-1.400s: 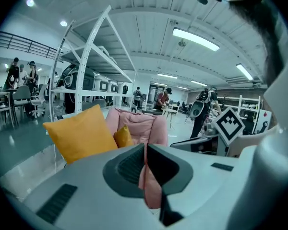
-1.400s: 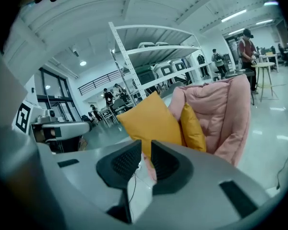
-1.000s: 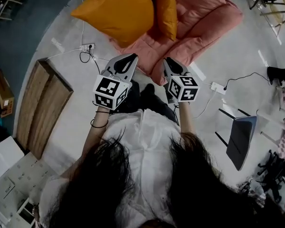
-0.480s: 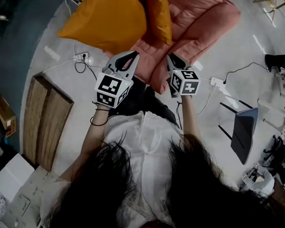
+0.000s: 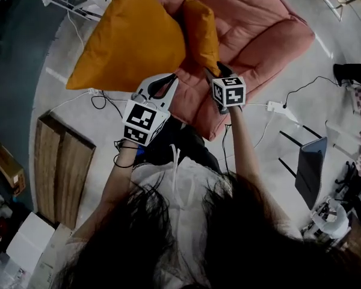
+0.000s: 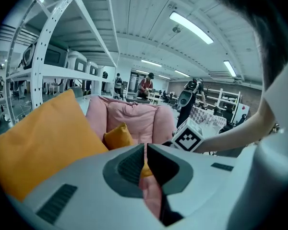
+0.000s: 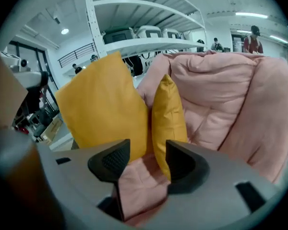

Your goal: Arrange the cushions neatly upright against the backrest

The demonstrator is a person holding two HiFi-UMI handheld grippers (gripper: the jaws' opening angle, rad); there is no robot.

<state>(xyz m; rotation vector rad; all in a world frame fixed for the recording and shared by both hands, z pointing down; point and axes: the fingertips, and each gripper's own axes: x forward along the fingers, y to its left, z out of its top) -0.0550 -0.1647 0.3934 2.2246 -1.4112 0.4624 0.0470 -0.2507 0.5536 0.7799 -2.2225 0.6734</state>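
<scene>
A big orange cushion (image 5: 129, 41) leans upright at the left of the pink padded chair (image 5: 259, 35). A small orange cushion (image 5: 200, 32) stands on edge beside it, against the backrest. My left gripper (image 5: 167, 80) is shut and empty, held low in front of the big cushion (image 6: 38, 147). My right gripper (image 5: 218, 71) hovers over the seat just below the small cushion (image 7: 169, 111). Its jaws are opening, and between them I see only the pink seat (image 7: 139, 176) beyond. The left gripper view shows the shut jaw tips (image 6: 145, 150) and the right gripper's marker cube (image 6: 188, 138).
A power strip with cables (image 5: 277, 107) lies on the floor right of the chair. Wooden boards (image 5: 63, 161) lie to the left, cardboard boxes (image 5: 30, 251) at the lower left. A dark folded chair (image 5: 310, 170) stands at the right. A white shelf frame (image 6: 43, 71) rises behind the big cushion.
Both grippers have moved forward toward the chair. The right one has reached further, up to the small cushion's lower edge. The cushions have not shifted.
</scene>
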